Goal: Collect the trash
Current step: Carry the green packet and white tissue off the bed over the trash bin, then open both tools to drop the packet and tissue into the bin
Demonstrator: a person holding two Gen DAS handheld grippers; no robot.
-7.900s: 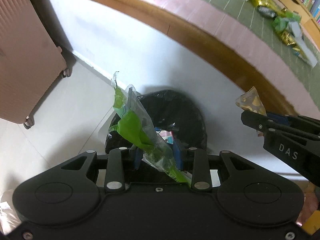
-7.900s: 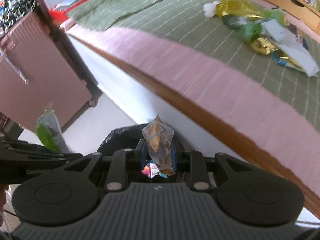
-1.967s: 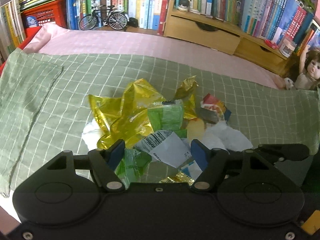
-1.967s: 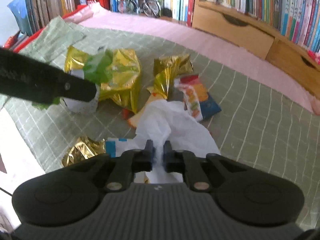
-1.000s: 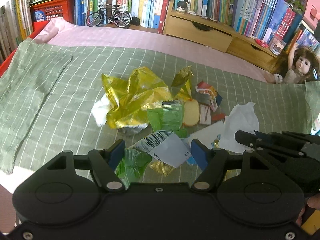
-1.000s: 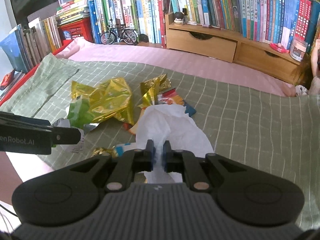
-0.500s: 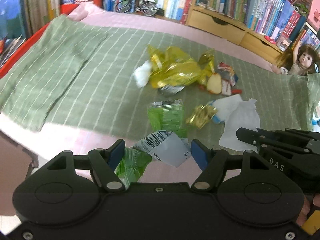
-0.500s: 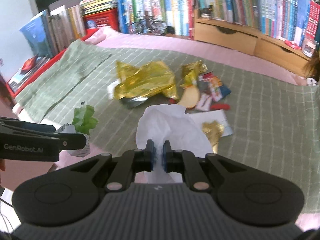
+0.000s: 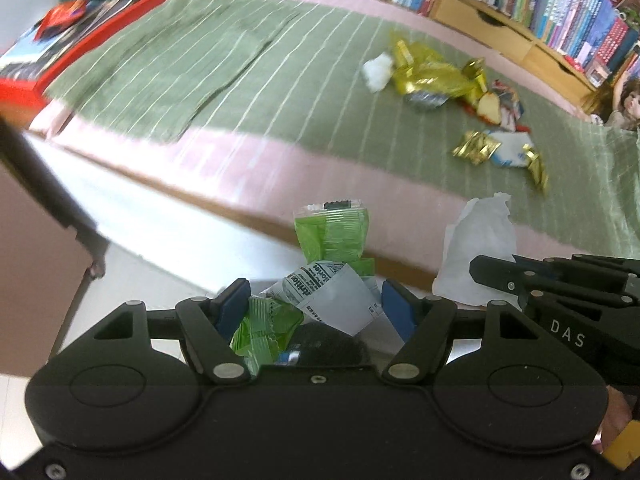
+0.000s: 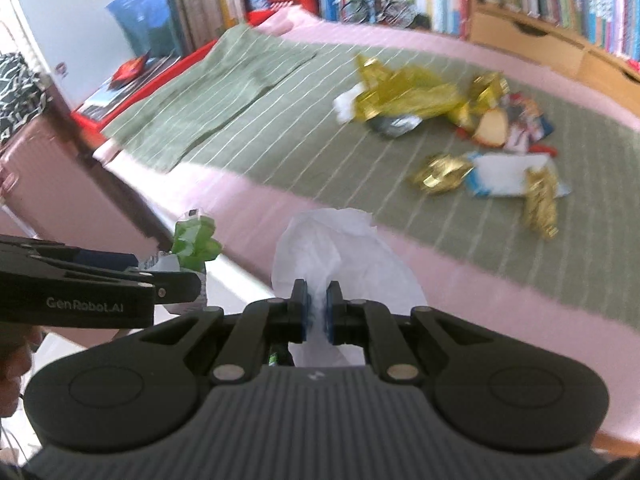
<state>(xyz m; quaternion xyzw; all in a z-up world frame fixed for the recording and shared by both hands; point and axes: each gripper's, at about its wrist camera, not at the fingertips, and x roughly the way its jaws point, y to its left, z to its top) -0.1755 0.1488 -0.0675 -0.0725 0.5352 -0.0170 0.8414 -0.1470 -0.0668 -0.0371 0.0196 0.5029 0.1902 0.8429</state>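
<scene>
My left gripper (image 9: 316,300) is shut on a crumpled bundle of green and white wrappers (image 9: 332,240), which sticks up between its blue pads. It hangs past the bed's edge, over the floor. A dark bin bag (image 9: 328,344) shows just beneath the bundle. To its right, my right gripper (image 10: 316,308) is shut on a white tissue (image 10: 336,240) that billows above the pads. In the right wrist view the left gripper (image 10: 176,280) and its green wrapper (image 10: 196,240) appear at the left. More litter lies on the bed: gold foil wrappers (image 9: 432,76), a white wad (image 9: 376,68) and a blue-white packet (image 9: 508,152).
The bed carries a green checked blanket (image 9: 200,60) over a pink sheet, with a wooden side rail below. A pink suitcase (image 9: 32,260) stands on the floor at the left. Bookshelves (image 9: 560,8) and a doll (image 9: 624,104) are behind the bed.
Both grippers have pulled back from the litter pile to the bed's near edge, each carrying its load. The pile now lies farther off, and floor and suitcase have come into view.
</scene>
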